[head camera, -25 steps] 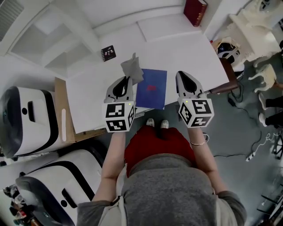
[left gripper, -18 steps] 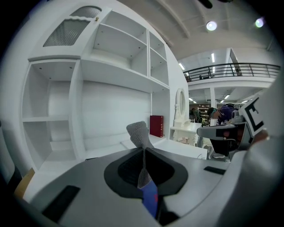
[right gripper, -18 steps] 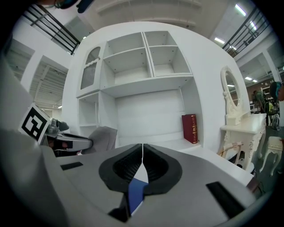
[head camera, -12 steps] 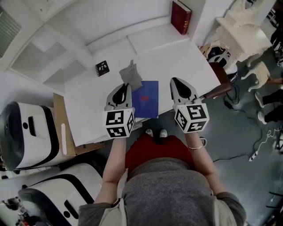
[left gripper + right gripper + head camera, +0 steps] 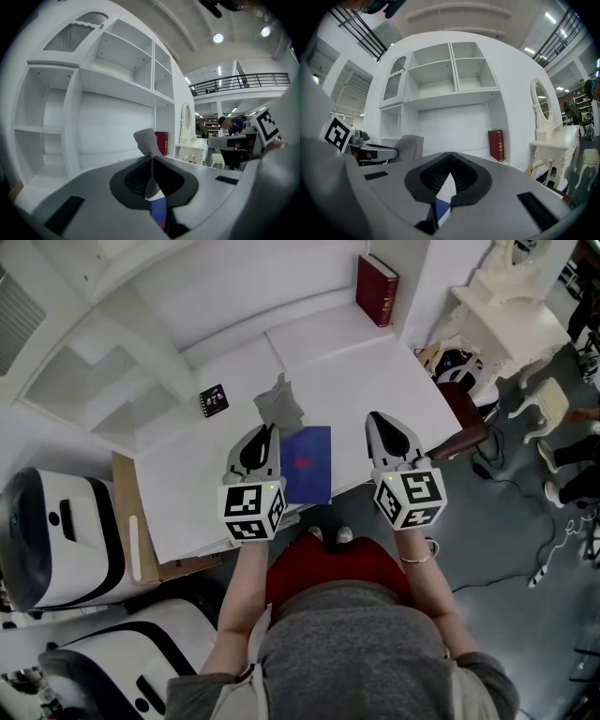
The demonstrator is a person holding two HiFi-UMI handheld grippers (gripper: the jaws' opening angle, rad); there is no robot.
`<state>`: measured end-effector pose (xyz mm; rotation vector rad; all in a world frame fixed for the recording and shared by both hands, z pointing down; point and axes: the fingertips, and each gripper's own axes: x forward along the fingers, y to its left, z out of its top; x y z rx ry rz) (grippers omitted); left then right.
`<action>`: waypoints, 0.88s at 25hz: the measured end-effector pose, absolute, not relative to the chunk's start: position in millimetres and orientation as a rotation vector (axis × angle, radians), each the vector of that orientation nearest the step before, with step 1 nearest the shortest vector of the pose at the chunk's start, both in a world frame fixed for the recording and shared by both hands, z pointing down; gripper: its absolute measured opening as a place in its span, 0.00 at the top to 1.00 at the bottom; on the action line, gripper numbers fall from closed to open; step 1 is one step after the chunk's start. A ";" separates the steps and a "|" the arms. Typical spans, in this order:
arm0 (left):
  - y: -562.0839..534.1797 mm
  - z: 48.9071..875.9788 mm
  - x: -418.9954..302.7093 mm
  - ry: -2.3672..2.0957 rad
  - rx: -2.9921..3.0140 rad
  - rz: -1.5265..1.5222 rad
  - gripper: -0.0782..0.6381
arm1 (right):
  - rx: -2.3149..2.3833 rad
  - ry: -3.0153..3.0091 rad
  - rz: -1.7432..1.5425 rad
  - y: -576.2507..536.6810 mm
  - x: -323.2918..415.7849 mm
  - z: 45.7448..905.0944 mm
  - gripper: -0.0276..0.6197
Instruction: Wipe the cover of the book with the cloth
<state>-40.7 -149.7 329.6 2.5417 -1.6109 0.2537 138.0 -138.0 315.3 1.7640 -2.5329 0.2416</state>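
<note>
A blue book [image 5: 307, 463] lies flat near the front edge of the white table [image 5: 375, 371]. My left gripper [image 5: 270, 430] is just left of the book, shut on a grey cloth [image 5: 279, 401] that sticks out past its tips beyond the book's far left corner. The left gripper view shows the cloth [image 5: 147, 139] pinched between the closed jaws of my left gripper [image 5: 151, 157], with the blue cover [image 5: 159, 212] below. My right gripper [image 5: 376, 418] is to the right of the book, shut and holding nothing. In the right gripper view, the jaws of my right gripper [image 5: 450, 153] meet over a corner of the book [image 5: 440, 207].
A dark red book [image 5: 376, 289] stands upright at the table's back right by the white shelf unit [image 5: 112, 381]. A small black card [image 5: 213, 400] lies at the table's back left. White and black machines [image 5: 56, 521] stand to the left, and a chair [image 5: 459, 432] to the right.
The head view has shifted. Both grippers keep their places on either side of the book, and the left one still holds the cloth.
</note>
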 end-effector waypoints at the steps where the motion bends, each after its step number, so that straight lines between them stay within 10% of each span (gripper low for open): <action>1: -150.7 329.0 -40.1 -1.611 2.541 0.251 0.86 | 1.762 -2.536 0.236 -139.0 138.4 313.7 0.91; 22: -164.1 330.4 -33.1 -1.613 2.527 0.232 0.86 | 1.693 -2.577 0.194 -153.9 136.2 311.8 0.91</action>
